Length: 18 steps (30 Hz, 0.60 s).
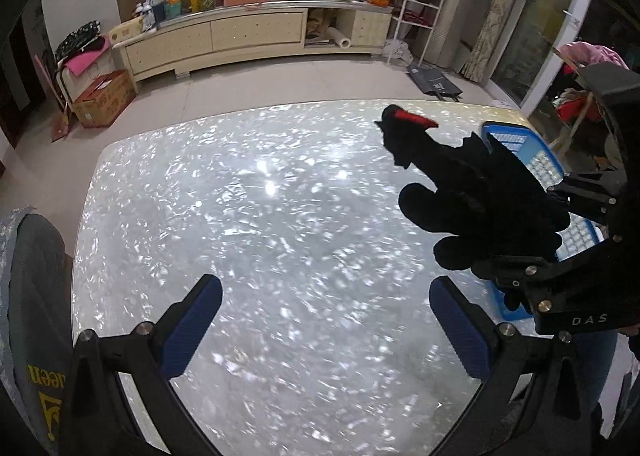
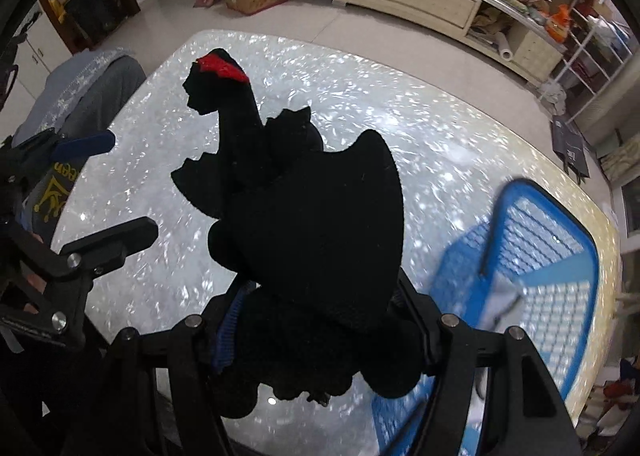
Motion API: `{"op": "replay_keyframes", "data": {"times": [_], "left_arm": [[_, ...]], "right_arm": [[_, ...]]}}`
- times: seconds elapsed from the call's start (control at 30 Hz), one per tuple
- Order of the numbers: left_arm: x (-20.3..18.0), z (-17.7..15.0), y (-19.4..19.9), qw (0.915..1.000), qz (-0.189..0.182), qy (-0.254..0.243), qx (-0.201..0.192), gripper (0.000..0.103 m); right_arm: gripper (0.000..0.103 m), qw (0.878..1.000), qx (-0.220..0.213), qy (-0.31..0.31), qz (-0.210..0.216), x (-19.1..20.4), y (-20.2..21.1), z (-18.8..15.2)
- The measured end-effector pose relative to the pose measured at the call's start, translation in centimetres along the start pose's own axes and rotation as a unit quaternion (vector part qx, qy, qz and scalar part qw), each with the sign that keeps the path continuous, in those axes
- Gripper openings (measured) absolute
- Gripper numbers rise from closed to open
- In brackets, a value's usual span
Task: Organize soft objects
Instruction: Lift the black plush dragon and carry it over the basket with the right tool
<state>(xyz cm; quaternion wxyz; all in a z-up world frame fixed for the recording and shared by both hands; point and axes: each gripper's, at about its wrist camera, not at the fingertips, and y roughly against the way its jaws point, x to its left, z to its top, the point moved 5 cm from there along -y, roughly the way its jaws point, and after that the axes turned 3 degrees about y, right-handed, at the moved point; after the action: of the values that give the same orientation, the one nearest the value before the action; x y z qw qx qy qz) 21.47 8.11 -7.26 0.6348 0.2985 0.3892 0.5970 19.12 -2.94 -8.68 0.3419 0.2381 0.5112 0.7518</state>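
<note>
Right gripper clamps a black plush above the tabletop; left gripper gapes empty; blue basket sits at the tabletop's right edge.

Glossy pearl-patterned table reflecting ceiling lights; pale tiled floor; long cream TV cabinet cluttered on top; cardboard box left; white wire rack, curtain, dark window right.

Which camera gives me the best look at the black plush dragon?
Right wrist: the black plush dragon fills the centre, wings and red-tipped tail clear. Left wrist shows it smaller, at the right edge, partly hidden by the right gripper.
</note>
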Motion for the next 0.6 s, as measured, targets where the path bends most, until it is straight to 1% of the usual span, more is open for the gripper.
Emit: {"op": "replay_keyframes", "data": {"times": [0.03,0.13,0.27,0.33,0.47,0.6], "left_arm": [[-0.6,-0.2,0.5,1.0000,-0.002,-0.003,-0.002,0.103],[-2.3,-0.5,1.9,0.9999,-0.003,-0.011,-0.007,0.103],[-4.4,-0.7,3.5,0.9996,-0.008,-0.023,-0.015,0.103],[-5.5,-0.6,4.2,0.9993,-0.009,-0.032,-0.019,0.103],[-7.7,-0.3,5.3,0.9984,-0.007,-0.049,-0.027,0.103],[-9.9,0.2,6.0,0.9971,-0.019,-0.065,-0.034,0.103]], "right_arm": [[0.065,1.000,-0.004,-0.002,0.000,-0.5,0.2,0.0],[0.065,1.000,-0.017,-0.009,0.000,-0.8,2.0,-1.6],[0.065,0.999,-0.033,-0.020,0.001,-1.6,3.9,-3.0],[0.065,0.999,-0.043,-0.026,0.001,-2.6,5.5,-4.2],[0.065,0.998,-0.060,-0.036,-0.003,-3.9,7.0,-5.1],[0.065,0.996,-0.072,-0.049,-0.009,-5.9,8.2,-6.1]]}}
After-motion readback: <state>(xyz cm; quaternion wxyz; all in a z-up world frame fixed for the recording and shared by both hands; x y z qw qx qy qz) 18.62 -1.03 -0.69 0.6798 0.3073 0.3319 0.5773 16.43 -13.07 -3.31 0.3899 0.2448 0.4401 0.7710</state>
